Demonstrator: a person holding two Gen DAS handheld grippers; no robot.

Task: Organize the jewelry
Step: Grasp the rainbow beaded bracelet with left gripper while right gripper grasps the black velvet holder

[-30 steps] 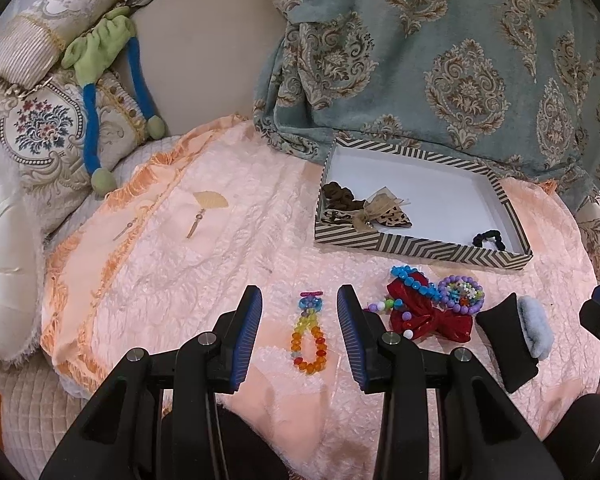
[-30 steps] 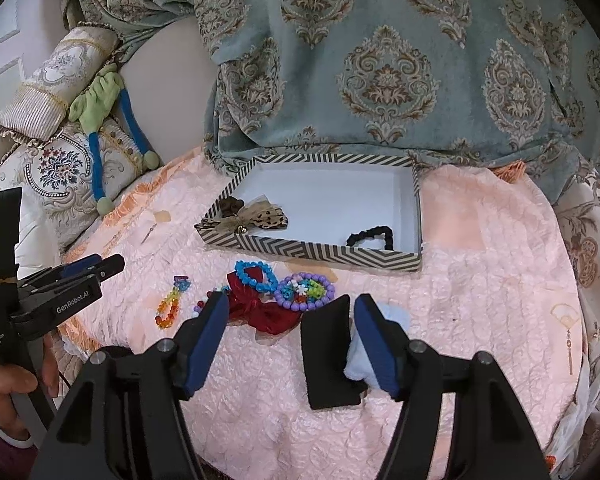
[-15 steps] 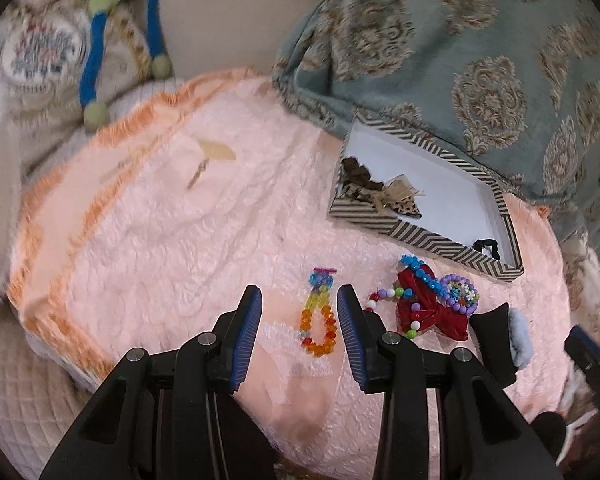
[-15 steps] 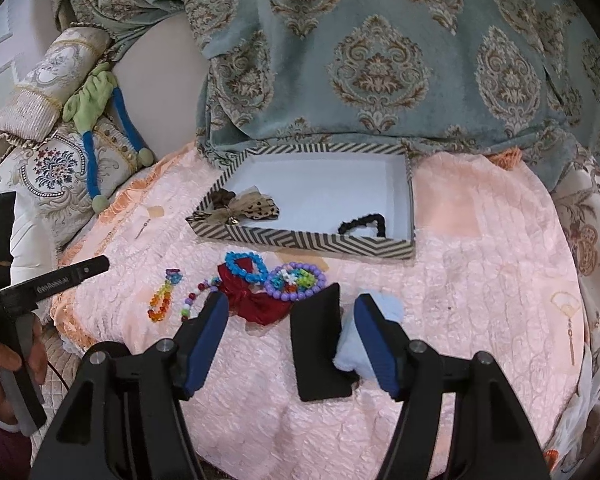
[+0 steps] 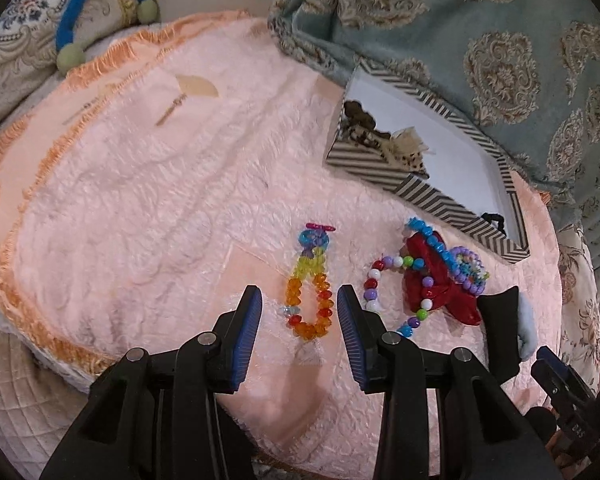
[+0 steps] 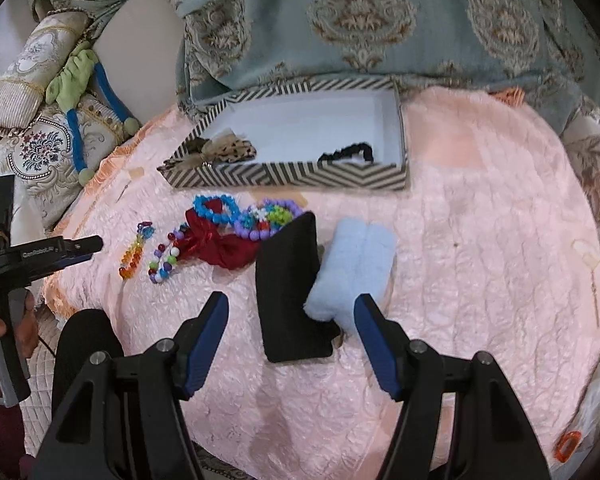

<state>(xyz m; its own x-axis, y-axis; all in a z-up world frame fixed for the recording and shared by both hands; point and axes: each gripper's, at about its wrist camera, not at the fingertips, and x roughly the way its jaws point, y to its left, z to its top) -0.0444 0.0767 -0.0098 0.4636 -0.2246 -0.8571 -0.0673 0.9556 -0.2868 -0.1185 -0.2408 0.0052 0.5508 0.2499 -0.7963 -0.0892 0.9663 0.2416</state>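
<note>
A rainbow bead bracelet (image 5: 309, 284) lies on the pink cloth, its lower loop between the tips of my open left gripper (image 5: 299, 300); it also shows in the right wrist view (image 6: 134, 253). A multicolour bead bracelet (image 5: 396, 280), a red bow (image 5: 440, 280), a blue bead bracelet (image 6: 216, 208) and a purple bead bracelet (image 6: 270, 220) lie right of it. My open right gripper (image 6: 291, 310) straddles a black-and-light-blue fuzzy item (image 6: 320, 276). The striped box (image 6: 292, 174) holds a leopard bow (image 6: 220, 152) and a black hair tie (image 6: 346, 152).
A teal patterned drape (image 6: 360, 20) hangs behind the box. Embroidered cushions and a green-and-blue plush (image 6: 80, 80) lie at the left. The left gripper's body (image 6: 40, 256) shows in the right wrist view. The cloth's fringed edge (image 5: 40, 332) drops off at the front left.
My left gripper has moved forward and down, so the rainbow bracelet now sits between its fingertips. My right gripper has moved closer to the black-and-blue item.
</note>
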